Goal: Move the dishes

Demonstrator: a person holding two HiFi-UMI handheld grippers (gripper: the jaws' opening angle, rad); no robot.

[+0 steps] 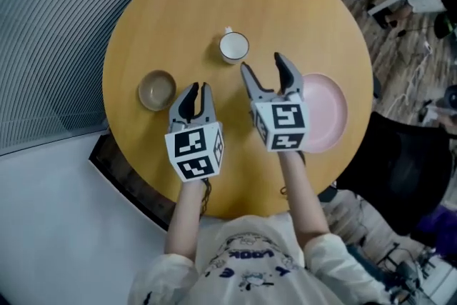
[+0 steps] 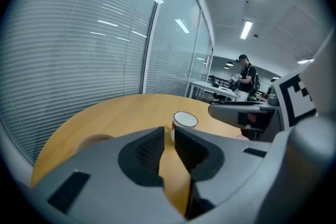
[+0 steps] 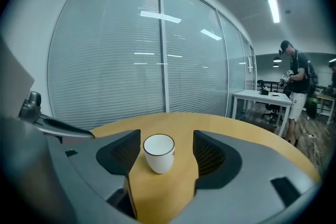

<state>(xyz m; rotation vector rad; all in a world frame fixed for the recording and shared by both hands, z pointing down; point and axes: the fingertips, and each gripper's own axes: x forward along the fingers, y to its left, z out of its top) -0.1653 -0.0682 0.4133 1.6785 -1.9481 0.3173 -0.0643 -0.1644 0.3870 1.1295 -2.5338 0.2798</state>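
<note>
A white cup (image 1: 233, 46) stands upright near the middle of the round wooden table (image 1: 300, 11). A tan bowl (image 1: 157, 89) sits to its left and a pink plate (image 1: 328, 111) to its right. My right gripper (image 1: 263, 65) hovers open just short of the cup, partly over the plate's left rim. In the right gripper view the cup (image 3: 159, 153) appears between the spread jaws of the right gripper (image 3: 166, 137), beyond the tips and untouched. My left gripper (image 1: 198, 91) is right of the bowl, shut to a thin slit on nothing. From the left gripper (image 2: 168, 136) the cup (image 2: 185, 119) lies ahead.
Glass walls with lowered blinds (image 3: 131, 50) run behind the table's far and left sides. A person (image 3: 296, 89) stands by a white desk (image 3: 262, 96) in the background. A black chair (image 1: 400, 168) is at the table's right. The table's near edge is by my body.
</note>
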